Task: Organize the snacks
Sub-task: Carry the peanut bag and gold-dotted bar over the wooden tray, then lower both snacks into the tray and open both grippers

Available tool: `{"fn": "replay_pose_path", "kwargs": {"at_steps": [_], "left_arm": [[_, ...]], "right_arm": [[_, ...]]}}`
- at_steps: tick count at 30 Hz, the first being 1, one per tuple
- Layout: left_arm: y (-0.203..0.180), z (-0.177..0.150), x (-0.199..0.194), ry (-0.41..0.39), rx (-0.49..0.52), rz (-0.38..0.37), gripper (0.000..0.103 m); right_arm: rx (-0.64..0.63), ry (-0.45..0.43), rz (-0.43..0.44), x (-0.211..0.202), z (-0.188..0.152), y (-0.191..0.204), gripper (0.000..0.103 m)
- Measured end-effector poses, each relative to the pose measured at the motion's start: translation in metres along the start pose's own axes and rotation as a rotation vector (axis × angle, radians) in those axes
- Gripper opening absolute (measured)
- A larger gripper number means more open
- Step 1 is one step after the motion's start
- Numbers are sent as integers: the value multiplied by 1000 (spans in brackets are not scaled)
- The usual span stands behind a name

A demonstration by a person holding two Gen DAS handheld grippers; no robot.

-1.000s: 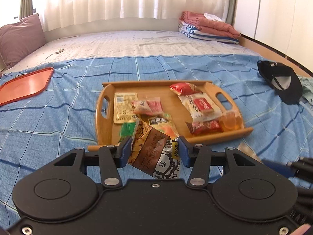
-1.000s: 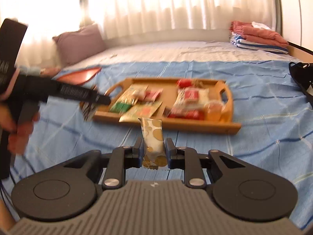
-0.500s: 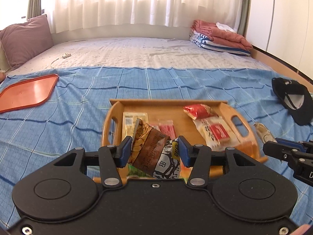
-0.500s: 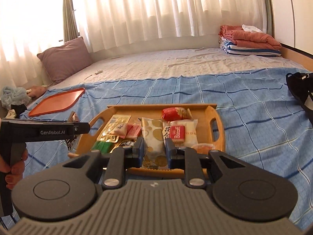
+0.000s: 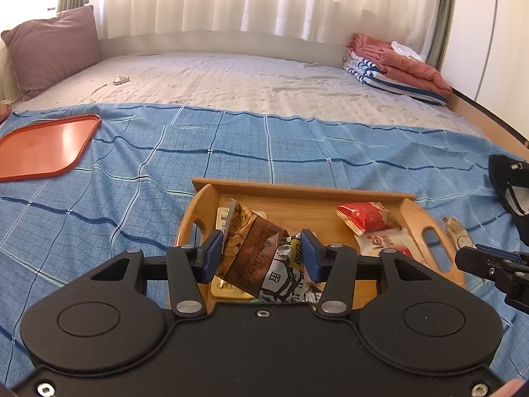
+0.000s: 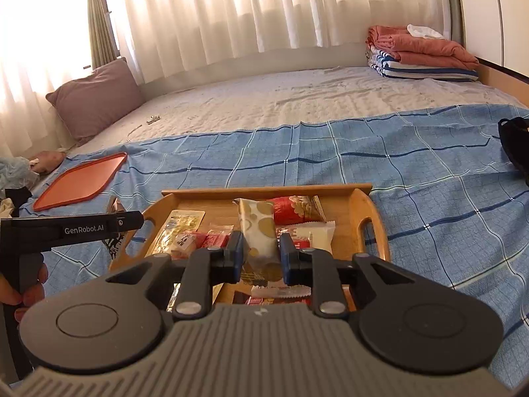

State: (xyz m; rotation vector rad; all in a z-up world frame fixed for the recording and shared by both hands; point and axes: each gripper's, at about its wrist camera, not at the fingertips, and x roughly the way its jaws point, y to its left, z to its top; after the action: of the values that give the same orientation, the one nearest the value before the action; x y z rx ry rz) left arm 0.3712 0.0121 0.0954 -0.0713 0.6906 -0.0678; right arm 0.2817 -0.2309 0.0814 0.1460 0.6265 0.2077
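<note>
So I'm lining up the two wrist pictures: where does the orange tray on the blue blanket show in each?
Left wrist view: the orange tray lies at the left edge, at mid-height, on the blue blanket.
Right wrist view: the orange tray lies left of centre, beyond the other gripper's black bar.
Shared landmark: the wooden tray, low in the middle of both, right of the orange one.

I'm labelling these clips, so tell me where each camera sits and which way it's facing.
Left wrist: on the left tool, looking down along its fingers at the wooden tray; it grips a brown snack packet; the right tool's tip shows at right.
Right wrist: on the right tool, gripping a gold-spotted packet; a hand holds the left tool.
Shared: tray, orange tray, blue blanket.
</note>
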Motion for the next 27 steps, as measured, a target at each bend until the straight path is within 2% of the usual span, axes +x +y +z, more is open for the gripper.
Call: {"fn": "replay_pose_path", "kwargs": {"at_steps": [12, 20, 27], "left_arm": [[12, 11, 59, 37, -13, 18, 48], [20, -2, 86, 78, -2, 43, 48], [23, -11, 98, 92, -4, 44, 48]], "right_arm": [[24, 80, 25, 67, 5, 11, 27], [-12, 146, 15, 105, -7, 27, 27], [-16, 172, 3, 120, -12, 28, 27]]}}
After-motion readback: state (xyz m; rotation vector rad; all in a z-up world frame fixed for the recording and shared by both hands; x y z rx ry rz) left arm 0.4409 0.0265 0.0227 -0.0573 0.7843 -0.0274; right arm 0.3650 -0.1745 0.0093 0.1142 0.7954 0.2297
